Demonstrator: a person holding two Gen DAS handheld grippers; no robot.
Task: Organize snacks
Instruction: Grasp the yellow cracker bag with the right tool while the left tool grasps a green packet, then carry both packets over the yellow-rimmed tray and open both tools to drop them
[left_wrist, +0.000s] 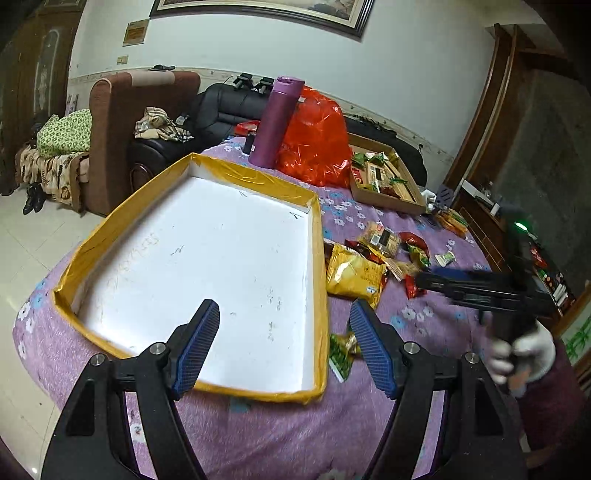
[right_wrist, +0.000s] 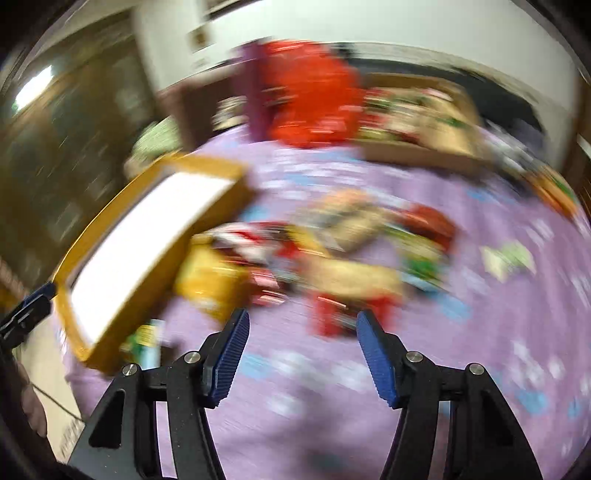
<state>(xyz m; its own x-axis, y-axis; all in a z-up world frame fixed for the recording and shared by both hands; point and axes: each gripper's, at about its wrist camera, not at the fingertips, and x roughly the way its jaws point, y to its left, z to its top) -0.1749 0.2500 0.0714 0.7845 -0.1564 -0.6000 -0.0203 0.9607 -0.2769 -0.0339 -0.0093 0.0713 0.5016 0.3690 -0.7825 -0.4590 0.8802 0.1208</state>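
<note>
Right wrist view smeared — snack pile (right_wrist: 332, 254) unreadable.

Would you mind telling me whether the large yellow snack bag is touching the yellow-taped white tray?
Touching. In the left wrist view the large yellow snack bag lies against the right wall of the yellow-taped white tray, with no purple cloth visible between them.

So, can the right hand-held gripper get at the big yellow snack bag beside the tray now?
Probably yes. The right hand-held gripper is open and empty, and the yellow snack bag lies uncovered beside the tray, with only small packets nearby.

Home living rm, sofa (left_wrist: 229, 107), armchair (left_wrist: 122, 122)
</note>
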